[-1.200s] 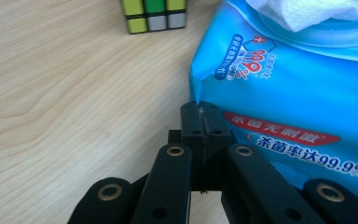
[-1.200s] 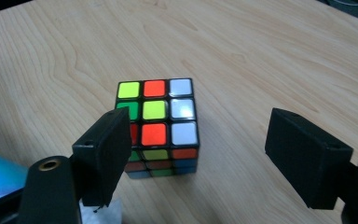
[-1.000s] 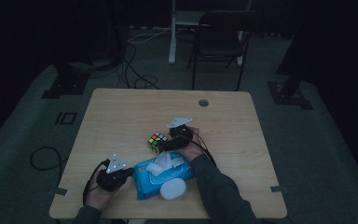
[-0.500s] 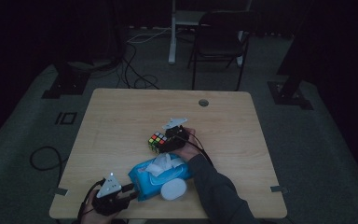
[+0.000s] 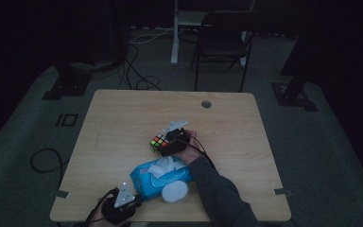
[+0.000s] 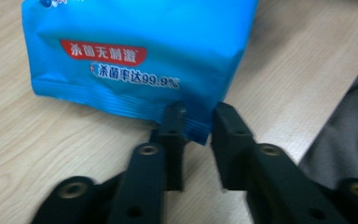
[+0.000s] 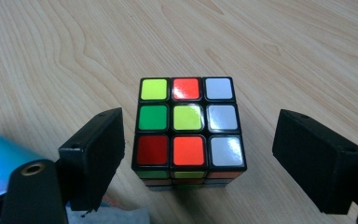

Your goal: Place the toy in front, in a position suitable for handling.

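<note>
My right tongs [image 7: 196, 154] straddle the puzzle cube [image 7: 189, 128]; my left tongs [image 6: 196, 122] nip the corner of the blue wipes pack [image 6: 140, 51].

On the counter [image 5: 123, 118] the cube [image 5: 158, 142] sits near the centre, and in the right gripper view it stands between my spread jaws, a gap on each side, so those tongs are released around it, touching nothing I can see. The wipes pack [image 5: 158, 177] lies at about 6 o'clock from the cube, a white round lid [image 5: 175, 191] just beside it toward 5 o'clock. My left tongs [image 5: 123, 205], at the counter's near edge, are narrowed onto the pack's crimped lower corner, grasping it.
</note>
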`<state>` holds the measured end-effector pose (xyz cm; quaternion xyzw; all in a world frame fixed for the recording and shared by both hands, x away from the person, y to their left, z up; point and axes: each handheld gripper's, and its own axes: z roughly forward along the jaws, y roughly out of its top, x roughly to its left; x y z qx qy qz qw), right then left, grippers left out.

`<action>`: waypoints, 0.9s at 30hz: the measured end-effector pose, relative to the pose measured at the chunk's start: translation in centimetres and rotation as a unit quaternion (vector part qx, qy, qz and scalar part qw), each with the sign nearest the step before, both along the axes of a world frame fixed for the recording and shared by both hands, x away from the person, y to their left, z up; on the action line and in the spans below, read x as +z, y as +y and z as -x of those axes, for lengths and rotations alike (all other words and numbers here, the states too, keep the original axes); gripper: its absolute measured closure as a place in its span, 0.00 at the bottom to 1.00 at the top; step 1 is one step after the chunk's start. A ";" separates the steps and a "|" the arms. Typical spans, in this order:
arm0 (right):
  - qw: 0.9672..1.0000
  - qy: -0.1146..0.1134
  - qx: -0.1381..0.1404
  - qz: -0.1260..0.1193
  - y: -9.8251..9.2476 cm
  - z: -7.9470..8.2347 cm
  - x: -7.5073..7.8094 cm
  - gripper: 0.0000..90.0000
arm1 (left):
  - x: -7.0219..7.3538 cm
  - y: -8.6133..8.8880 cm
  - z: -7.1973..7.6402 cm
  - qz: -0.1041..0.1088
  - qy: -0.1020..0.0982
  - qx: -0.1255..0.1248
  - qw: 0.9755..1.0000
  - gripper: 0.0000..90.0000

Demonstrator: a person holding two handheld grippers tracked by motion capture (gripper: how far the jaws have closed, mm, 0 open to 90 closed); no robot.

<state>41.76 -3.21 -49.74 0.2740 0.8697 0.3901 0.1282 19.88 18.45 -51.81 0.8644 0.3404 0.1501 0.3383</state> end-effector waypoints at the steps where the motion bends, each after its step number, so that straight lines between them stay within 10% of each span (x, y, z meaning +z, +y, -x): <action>1: 1.000 0.000 0.000 0.001 0.0 0.0 0.0 0.19 | 0.0 0.2 -0.1 0.000 0.000 0.003 1.000 0.91; 18: 0.998 0.020 0.011 0.053 1.3 -0.6 -0.6 0.38 | -0.1 2.0 -2.0 0.003 -0.014 0.053 0.998 1.00; 27: 0.998 -0.013 -0.034 0.056 0.1 -1.0 -0.1 0.38 | 0.0 3.4 -4.5 0.010 -0.012 0.075 0.997 1.00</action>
